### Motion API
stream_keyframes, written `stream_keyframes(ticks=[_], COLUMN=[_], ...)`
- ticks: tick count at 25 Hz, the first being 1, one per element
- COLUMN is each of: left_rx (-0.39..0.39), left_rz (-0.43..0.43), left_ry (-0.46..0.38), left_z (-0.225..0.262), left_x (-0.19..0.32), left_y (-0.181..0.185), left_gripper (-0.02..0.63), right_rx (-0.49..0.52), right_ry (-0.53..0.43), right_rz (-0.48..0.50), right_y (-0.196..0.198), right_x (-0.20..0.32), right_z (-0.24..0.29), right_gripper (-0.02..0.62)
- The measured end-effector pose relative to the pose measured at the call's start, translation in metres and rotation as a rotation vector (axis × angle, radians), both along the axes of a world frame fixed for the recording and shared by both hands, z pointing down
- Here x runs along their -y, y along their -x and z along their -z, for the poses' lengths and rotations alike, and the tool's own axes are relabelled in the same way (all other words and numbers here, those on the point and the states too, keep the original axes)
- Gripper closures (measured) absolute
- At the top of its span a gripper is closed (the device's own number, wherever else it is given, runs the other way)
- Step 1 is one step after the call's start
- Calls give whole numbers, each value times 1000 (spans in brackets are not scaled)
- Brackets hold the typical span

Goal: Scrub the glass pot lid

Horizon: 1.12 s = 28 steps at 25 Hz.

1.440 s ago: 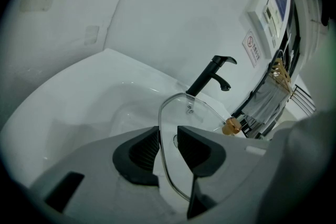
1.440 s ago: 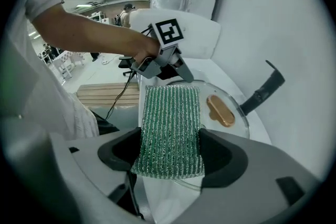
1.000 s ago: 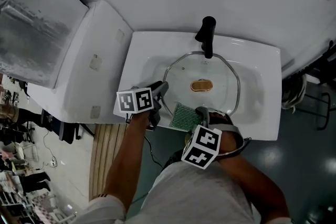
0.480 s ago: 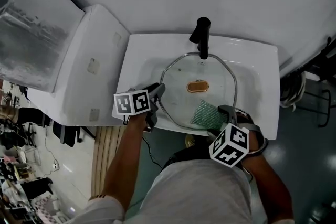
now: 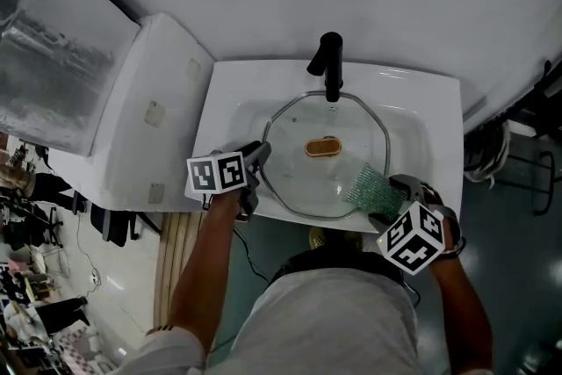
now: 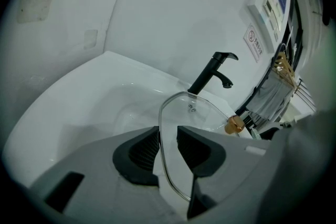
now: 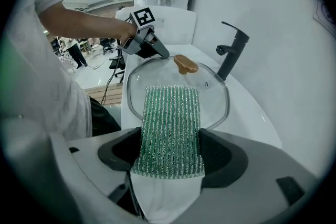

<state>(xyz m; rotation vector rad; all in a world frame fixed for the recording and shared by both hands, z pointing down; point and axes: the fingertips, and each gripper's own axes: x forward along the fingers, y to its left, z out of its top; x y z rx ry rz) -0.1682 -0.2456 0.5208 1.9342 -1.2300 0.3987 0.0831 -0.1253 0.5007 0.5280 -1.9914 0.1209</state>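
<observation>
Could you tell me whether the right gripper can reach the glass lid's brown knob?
Probably yes: only bare glass pot lid separates the right gripper's green scrubbing pad from the brown oval knob; the left gripper holds the rim, well aside.

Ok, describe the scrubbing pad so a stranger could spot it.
Find the white rectangular sink under the black tap. On the metal-rimmed clear glass pot lid inside it, near the right edge, lies the ribbed green scouring pad in the right tool: the only green thing there.
</observation>
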Motion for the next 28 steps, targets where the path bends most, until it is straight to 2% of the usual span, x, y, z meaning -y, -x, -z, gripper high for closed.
stream_keyframes(ticks=[9,13,16,21,25,28], left_rx=[44,77,64,8,-50,-56], left_rz=[40,65,68,52,4,-27], left_ry=[-41,-90,-144,-270,-420,-549], left_z=[11,29,51,97,143,179], left_x=[-3,-9,-15,-21,-29,-36], left_y=[2,6,0,-21,-49,-67], left_gripper=[485,485,485,485,485,486], right_rx=[184,309,400,540,699,814], right_ry=[33,36,16,-16,-28,-56], right_rz=[-61,-94,-104,-108,-105,-107], right_y=[-3,1,6,19,30,36], right_x=[4,12,23,36,43,50], right_z=[23,45,65,100,131,157], right_gripper=[256,256,256,256,256,256])
